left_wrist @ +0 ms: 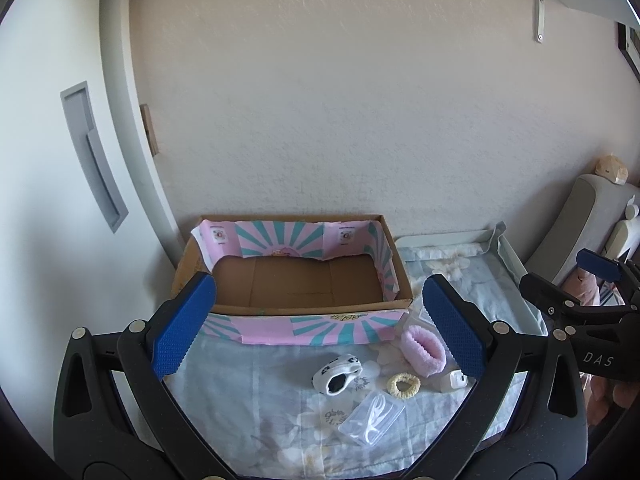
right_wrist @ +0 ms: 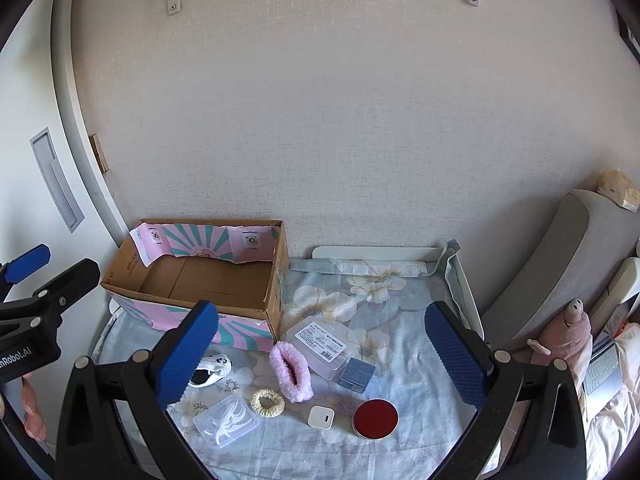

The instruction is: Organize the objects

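Observation:
An empty open cardboard box (left_wrist: 312, 284) with pink and teal flaps stands at the back left of the floral-cloth table; it also shows in the right wrist view (right_wrist: 200, 280). In front lie a pink fluffy band (right_wrist: 290, 372), a cream scrunchie (right_wrist: 267, 402), a black-and-white sock (right_wrist: 212, 368), a clear case of floss picks (right_wrist: 226, 424), a white charger (right_wrist: 321, 417), a red-lidded tin (right_wrist: 375, 418), a small blue box (right_wrist: 357, 374) and a clear labelled container (right_wrist: 320, 340). My left gripper (left_wrist: 320, 320) is open above the items. My right gripper (right_wrist: 320, 344) is open, also above them.
A wall runs behind the table. A white door with a recessed handle (left_wrist: 94, 156) stands left. A raised tray rim (right_wrist: 460, 292) edges the table's right side. A grey chair (right_wrist: 560, 264) and a pink plush (right_wrist: 568, 332) sit to the right.

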`<state>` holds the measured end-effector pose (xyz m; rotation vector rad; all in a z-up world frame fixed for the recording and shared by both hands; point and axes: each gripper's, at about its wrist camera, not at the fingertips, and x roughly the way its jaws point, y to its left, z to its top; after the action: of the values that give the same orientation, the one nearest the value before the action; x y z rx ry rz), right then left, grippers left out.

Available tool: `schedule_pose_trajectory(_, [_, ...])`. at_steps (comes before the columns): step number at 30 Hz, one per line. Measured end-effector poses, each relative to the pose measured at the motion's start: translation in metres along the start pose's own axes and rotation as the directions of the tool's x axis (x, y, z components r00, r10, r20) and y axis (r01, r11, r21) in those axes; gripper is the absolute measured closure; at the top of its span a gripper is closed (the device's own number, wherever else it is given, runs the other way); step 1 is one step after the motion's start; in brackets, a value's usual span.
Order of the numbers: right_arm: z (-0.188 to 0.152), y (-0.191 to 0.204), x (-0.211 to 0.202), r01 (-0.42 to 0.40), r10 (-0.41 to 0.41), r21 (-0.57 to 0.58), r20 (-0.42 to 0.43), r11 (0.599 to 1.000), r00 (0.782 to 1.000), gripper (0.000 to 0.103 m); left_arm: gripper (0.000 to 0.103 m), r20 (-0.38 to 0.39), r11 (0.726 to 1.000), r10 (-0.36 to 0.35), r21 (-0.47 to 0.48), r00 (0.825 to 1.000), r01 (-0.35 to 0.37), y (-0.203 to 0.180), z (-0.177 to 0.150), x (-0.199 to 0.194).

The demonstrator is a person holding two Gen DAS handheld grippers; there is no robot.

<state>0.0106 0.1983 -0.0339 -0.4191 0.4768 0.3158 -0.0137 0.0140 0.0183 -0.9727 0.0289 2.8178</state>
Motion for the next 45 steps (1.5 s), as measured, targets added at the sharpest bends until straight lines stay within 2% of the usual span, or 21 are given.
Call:
schedule_pose_trajectory(10, [0.000, 0.000, 0.000, 0.057, -0.056, 0.029, -0.021, 0.998, 0.998, 0.000, 0.000, -0.010, 1.000, -0.006, 0.004, 1.000, 0.006, -0.004, -0.002, 0.000])
schedule_pose_trajectory(16, [0.000, 0.000, -0.001, 0.146, -0.142, 0.069, -0.060, 0.987, 0.988, 0.000, 0.000, -0.019, 1.000, -0.005, 0.005, 1.000, 0.005, -0.005, -0.004, 0.000])
schedule_pose_trajectory(18, [0.000, -0.001, -0.002, 0.198, -0.190, 0.090, -0.084, 0.976, 0.978, 0.000, 0.000, -0.025, 1.000, -0.010, 0.004, 1.000, 0.010, -0.005, -0.005, 0.001])
schedule_pose_trajectory(20, [0.000, -0.001, -0.003, 0.229, -0.218, 0.103, -0.105, 0.968, 0.970, 0.000, 0.000, -0.038, 1.000, -0.016, 0.007, 0.999, 0.016, -0.005, -0.007, 0.005])
schedule_pose_trajectory(25, [0.003, -0.002, -0.008, 0.234, -0.222, 0.114, -0.107, 0.966, 0.969, 0.000, 0.000, -0.116, 1.000, -0.021, 0.013, 0.993, 0.023, -0.002, -0.020, 0.034])
schedule_pose_trajectory(28, [0.003, -0.004, -0.010, 0.256, -0.242, 0.124, -0.118, 0.959, 0.963, 0.000, 0.000, -0.193, 0.998, -0.051, 0.022, 0.980, 0.056, 0.002, -0.035, 0.064])
schedule_pose_trajectory(30, [0.002, -0.009, -0.010, 0.267, -0.249, 0.142, -0.134, 0.953, 0.959, 0.000, 0.001, -0.256, 0.993, -0.103, 0.026, 0.961, 0.113, 0.003, -0.049, 0.085])
schedule_pose_trajectory(35, [-0.006, -0.020, -0.014, 0.315, -0.285, 0.175, -0.175, 0.933, 0.942, 0.000, 0.006, -0.351, 0.983, -0.148, 0.048, 0.925, 0.176, -0.002, -0.080, 0.126])
schedule_pose_trajectory(45, [-0.025, -0.028, -0.011, 0.419, -0.361, 0.190, -0.277, 0.888, 0.891, 0.000, 0.025, -0.495, 0.974, -0.136, 0.093, 0.858, 0.208, -0.013, -0.131, 0.196])
